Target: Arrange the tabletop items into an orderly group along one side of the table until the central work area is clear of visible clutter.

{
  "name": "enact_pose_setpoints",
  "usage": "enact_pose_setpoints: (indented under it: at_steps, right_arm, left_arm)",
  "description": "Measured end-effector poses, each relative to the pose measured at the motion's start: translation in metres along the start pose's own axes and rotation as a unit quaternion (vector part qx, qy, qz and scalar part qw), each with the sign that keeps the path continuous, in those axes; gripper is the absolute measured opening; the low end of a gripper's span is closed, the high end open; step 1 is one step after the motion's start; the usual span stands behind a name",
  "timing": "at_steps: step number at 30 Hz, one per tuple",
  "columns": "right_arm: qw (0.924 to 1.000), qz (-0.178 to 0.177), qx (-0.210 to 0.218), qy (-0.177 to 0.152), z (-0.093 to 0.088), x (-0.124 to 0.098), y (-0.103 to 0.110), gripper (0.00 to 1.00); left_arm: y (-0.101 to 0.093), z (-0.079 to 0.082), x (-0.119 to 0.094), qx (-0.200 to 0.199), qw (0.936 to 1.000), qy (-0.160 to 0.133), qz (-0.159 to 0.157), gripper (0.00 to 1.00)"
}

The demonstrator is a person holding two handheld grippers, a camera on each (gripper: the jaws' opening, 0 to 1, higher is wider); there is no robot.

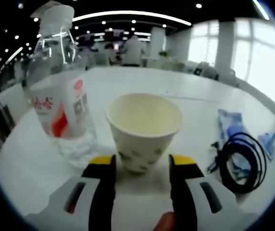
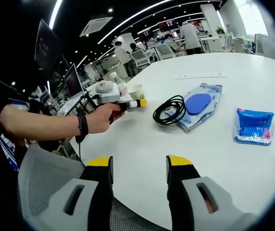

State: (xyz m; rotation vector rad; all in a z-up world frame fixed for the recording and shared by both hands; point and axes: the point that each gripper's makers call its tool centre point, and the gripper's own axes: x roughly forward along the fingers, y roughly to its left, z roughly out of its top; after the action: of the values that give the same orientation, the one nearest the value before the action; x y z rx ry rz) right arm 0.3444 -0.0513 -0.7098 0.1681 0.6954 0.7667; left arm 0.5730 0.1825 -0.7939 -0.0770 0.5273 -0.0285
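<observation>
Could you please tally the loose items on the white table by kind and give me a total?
Water bottle: 1
Paper cup: 1
Black cable coil: 1
Blue packets: 2, the large wipes pack and the small pack
Total: 5

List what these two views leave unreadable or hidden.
- Paper cup, left gripper view: its base sits behind the open jaws, so contact cannot be told.
- Water bottle, left gripper view: label print blurred.
- Wet wipes pack, right gripper view: one end covered by the coiled black cable.
- Blue tissue packet, right gripper view: print too small.
</observation>
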Motion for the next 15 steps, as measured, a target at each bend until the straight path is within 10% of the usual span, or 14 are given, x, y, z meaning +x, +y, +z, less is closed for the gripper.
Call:
enact_pose_setpoints:
  at_steps: [15]
  right_arm:
    - [1.0, 0.0, 0.003, 0.004, -0.0011, 0.0008, -0.0012, 0.43]
  left_arm:
    - [0.0054, 0.0025, 0.0036, 0.006, 1.0, 0.004, 0.003, 0.34]
